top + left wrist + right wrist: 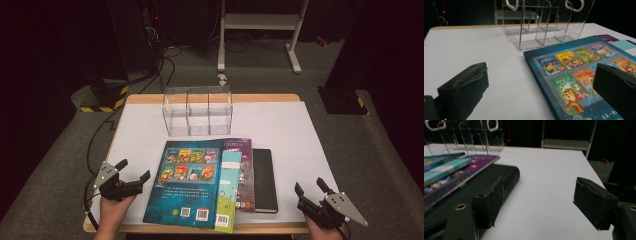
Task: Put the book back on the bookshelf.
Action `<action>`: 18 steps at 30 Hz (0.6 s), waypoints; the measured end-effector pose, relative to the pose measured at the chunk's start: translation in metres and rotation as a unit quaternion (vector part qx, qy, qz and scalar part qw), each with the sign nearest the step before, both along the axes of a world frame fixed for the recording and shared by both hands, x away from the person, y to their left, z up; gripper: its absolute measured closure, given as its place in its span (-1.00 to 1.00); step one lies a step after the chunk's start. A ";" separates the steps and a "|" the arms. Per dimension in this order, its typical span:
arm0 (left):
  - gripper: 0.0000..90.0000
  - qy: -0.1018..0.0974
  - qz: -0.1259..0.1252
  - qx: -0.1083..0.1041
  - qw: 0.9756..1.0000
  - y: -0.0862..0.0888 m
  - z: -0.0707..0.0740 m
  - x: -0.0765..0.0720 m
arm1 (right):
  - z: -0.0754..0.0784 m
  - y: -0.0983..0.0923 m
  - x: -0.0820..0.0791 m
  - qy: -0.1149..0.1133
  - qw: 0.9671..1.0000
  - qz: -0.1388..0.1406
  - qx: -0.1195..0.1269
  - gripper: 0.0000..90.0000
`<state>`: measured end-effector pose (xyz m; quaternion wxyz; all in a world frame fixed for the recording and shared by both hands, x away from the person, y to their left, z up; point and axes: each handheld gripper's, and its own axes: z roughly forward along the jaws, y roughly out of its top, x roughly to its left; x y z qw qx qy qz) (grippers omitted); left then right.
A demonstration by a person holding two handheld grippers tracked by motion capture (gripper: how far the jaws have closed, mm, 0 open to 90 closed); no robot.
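Note:
A stack of books lies in the middle of the white table [280,125]: a large dark-blue picture book [186,182] on top, a teal book [229,190] and a purple book [244,170] under it, and a black notebook [264,179] at the right. My left gripper [134,170] hovers open just left of the blue book [574,75], nothing between its pads. At the table's front right, my right gripper [311,189] stands open beside the black notebook [499,176], also holding nothing.
A clear acrylic divider rack [198,111] with three slots stands behind the books; the left gripper view shows the rack [544,25] close ahead. Beyond the table are a white stand's legs [260,30] and floor cables [150,75]. Bare table [474,47] stretches left of the books.

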<state>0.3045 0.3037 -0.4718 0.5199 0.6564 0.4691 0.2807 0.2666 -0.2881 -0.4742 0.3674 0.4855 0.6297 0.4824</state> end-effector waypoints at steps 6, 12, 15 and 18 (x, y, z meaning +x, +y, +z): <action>-0.99 0.014 0.017 -0.002 1.000 0.003 0.010 -0.001 | 0.017 0.010 0.031 -0.002 1.000 0.026 0.000 -0.48; -0.98 0.039 0.005 0.011 0.999 -0.004 0.013 0.008 | 0.015 0.012 0.064 0.019 0.999 0.027 0.023 -0.48; -0.98 0.039 -0.013 0.003 0.999 -0.003 0.014 0.009 | 0.013 0.016 0.066 0.024 0.999 0.021 0.020 -0.48; -0.86 0.045 -0.044 0.001 0.998 -0.005 0.006 0.011 | 0.015 0.024 0.067 0.031 0.999 0.021 0.012 -0.49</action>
